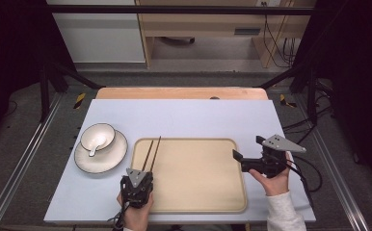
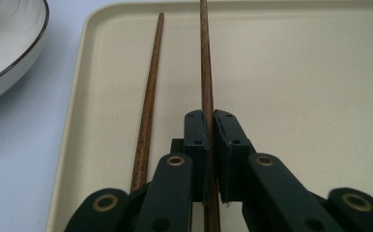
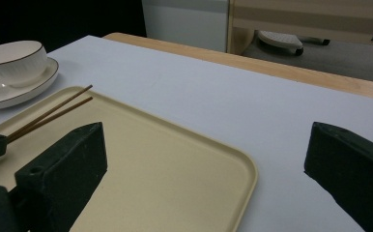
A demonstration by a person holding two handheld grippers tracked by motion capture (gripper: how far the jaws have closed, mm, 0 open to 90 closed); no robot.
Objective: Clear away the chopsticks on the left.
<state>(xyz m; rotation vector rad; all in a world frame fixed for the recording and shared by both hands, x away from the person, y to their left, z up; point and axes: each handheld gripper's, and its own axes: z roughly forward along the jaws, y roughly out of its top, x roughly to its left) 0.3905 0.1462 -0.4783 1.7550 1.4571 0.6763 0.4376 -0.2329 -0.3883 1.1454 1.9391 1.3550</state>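
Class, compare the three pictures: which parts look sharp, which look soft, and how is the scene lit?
High view: tray evenly lit, surroundings dark. Left gripper view: chopsticks sharp, grain visible; nearest arms at the bottom edge softer. Right gripper view: fingers close and slightly soft, bowl clear.

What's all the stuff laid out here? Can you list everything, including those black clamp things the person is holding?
Tray: one, beige, middle of the table.
Chopsticks: two, dark brown wood, on the tray's left part; one sits between the left gripper's jaws, the other lies beside it.
Plate: one, white with dark rim, left of the tray.
Bowl: one, white with dark rim, on the plate.
Spoon: one, white, in the bowl.
Table: one, pale blue-grey top.
Left gripper: one, black, shut on a chopstick.
Right gripper: one, black, open, right of the tray.
Hands: two, holding the grippers.
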